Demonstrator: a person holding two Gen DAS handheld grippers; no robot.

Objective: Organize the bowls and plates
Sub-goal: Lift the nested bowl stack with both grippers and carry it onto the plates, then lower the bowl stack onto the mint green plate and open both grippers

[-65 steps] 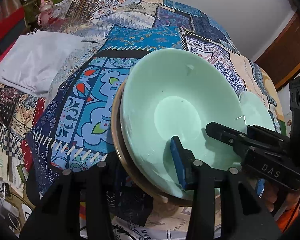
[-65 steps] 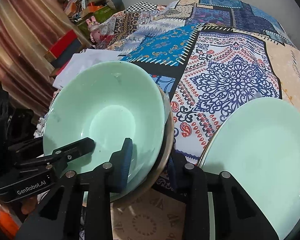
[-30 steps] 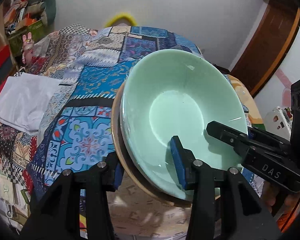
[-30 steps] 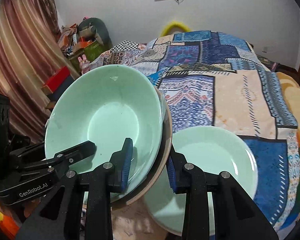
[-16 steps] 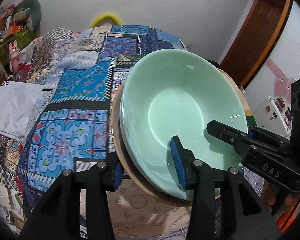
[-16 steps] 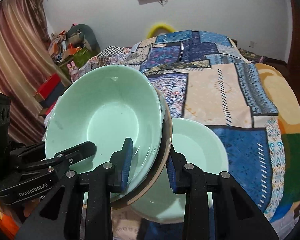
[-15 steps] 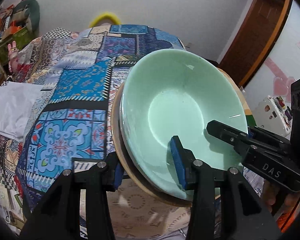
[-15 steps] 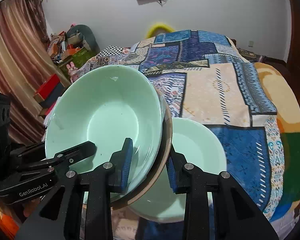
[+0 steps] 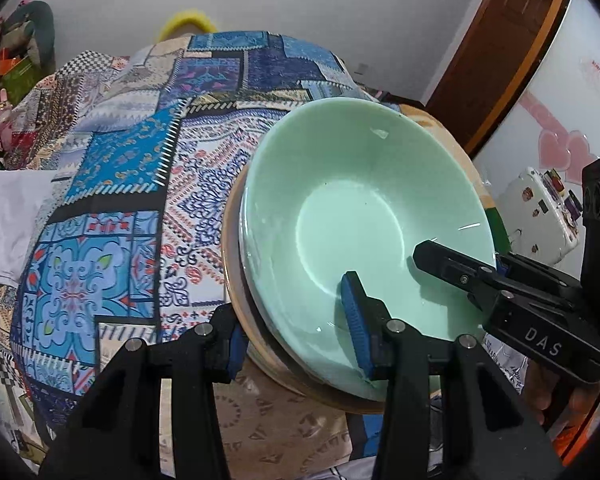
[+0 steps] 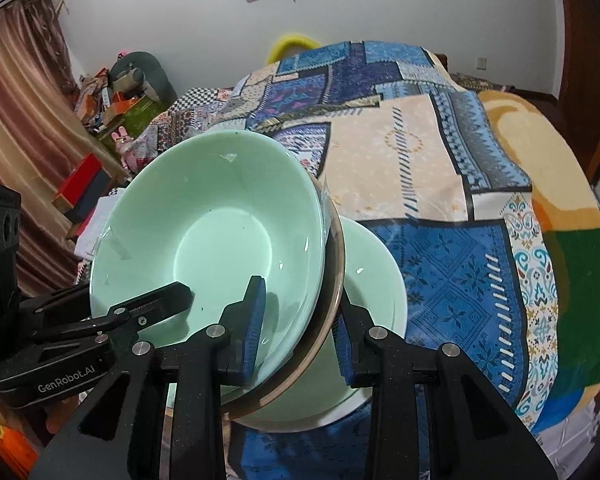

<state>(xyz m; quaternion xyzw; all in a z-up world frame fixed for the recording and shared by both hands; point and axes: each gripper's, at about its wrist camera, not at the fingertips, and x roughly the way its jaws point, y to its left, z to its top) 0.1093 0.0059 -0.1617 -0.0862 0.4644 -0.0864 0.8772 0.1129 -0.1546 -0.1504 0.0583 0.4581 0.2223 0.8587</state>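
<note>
A mint-green bowl (image 9: 352,216) sits nested in a brown-rimmed dish (image 9: 236,300); both are lifted above the patterned bedspread. My left gripper (image 9: 296,340) is shut on the near-left rim of this stack, one pad inside the bowl, one under the dish. My right gripper (image 10: 298,330) is shut on the opposite rim of the same bowl (image 10: 216,248) and dish (image 10: 332,280). A second mint-green plate (image 10: 376,280) lies on the bed below and to the right, partly hidden by the stack.
The patchwork bedspread (image 10: 440,184) covers the whole surface. White folded cloth (image 9: 4,216) lies at the left. Clutter and a curtain (image 10: 24,120) stand at the left; a wooden door (image 9: 512,52) is at the right.
Both grippers have carried the bowl stack up and rightward; the bed looks farther below, and the green plate on it now lies partly under the stack.
</note>
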